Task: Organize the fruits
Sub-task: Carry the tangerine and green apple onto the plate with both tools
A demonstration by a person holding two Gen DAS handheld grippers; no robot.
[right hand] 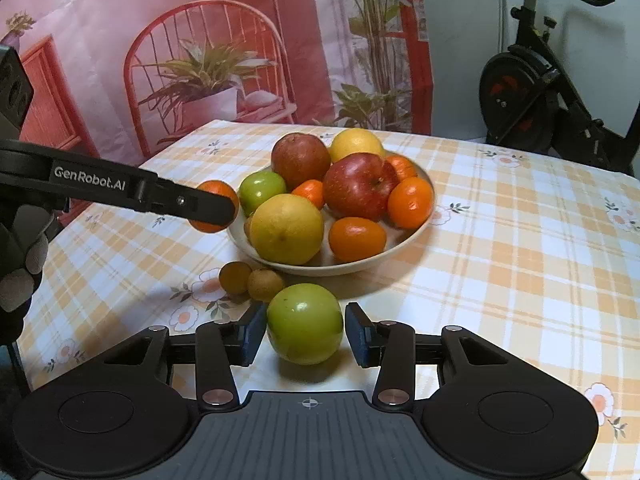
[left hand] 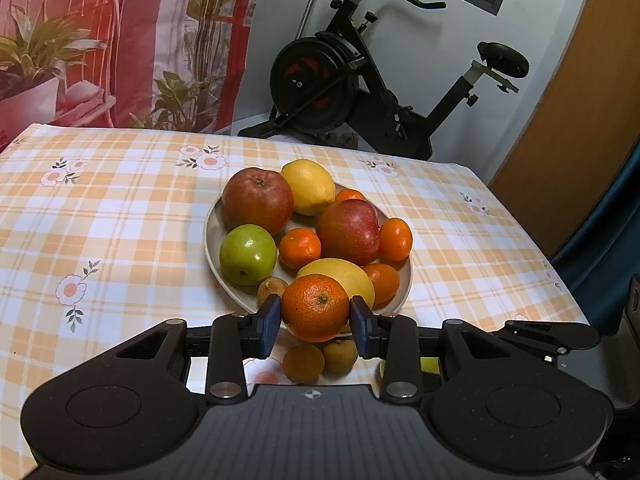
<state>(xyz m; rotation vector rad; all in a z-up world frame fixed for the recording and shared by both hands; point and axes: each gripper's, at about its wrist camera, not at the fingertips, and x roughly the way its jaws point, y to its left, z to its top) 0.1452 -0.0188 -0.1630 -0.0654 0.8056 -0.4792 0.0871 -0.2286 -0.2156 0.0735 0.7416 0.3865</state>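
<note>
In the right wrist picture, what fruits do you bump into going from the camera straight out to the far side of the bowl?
Near to far: green apple between the right gripper's jaws, then the small brown fruit on the tablecloth, big yellow citrus in the bowl, red apple, far yellow fruit.

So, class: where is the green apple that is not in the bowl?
In the right wrist view, the green apple sits low and central on the tablecloth, between the right hand-held gripper's fingers, in front of the bowl.
</note>
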